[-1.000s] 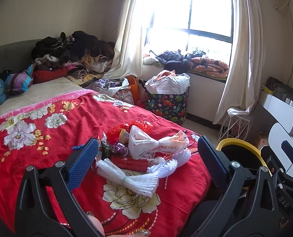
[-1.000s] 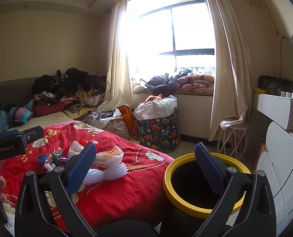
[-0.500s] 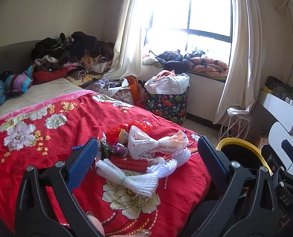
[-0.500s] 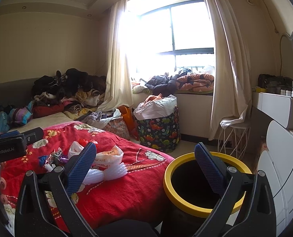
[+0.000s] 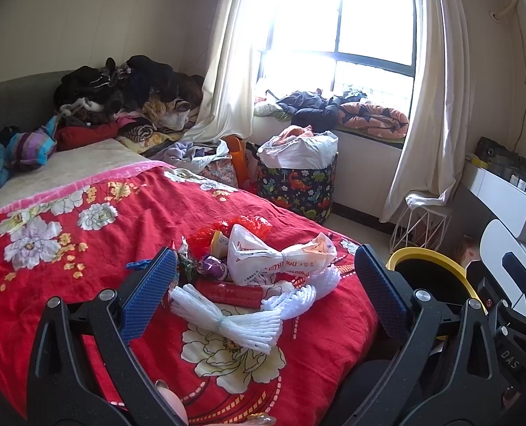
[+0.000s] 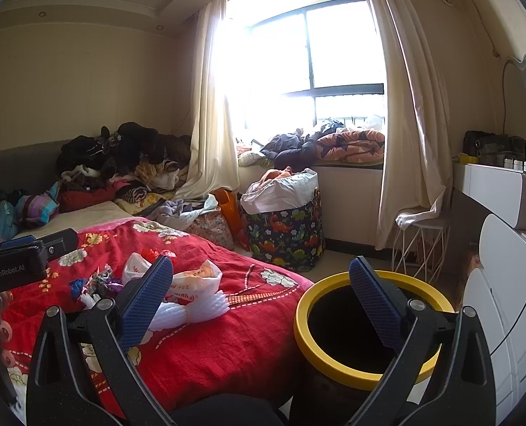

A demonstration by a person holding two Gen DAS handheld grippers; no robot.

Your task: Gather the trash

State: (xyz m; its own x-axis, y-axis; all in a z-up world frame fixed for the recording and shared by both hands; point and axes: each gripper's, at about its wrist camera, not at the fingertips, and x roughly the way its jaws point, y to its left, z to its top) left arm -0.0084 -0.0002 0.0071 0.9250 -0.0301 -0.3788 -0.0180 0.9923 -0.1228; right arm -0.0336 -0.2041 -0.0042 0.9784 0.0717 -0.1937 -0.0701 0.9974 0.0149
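Note:
A heap of trash lies on the red flowered bedspread [image 5: 67,266]: a knotted white plastic bag [image 5: 273,255], white foam netting [image 5: 227,316], a red tube [image 5: 231,289], a red plastic bag [image 5: 234,225] and small wrappers [image 5: 209,266]. My left gripper [image 5: 263,298] is open and empty, just short of the heap. The heap also shows in the right wrist view [image 6: 177,284]. My right gripper [image 6: 259,301] is open and empty, between the bed corner and a black bin with a yellow rim [image 6: 333,365]. The bin also shows in the left wrist view [image 5: 429,273].
A dinosaur-print laundry basket [image 6: 284,234] stands on the floor under the window. A white wire stool [image 6: 419,245] and a white dresser [image 6: 504,284] are at the right. Clothes are piled at the bed's head [image 5: 121,106].

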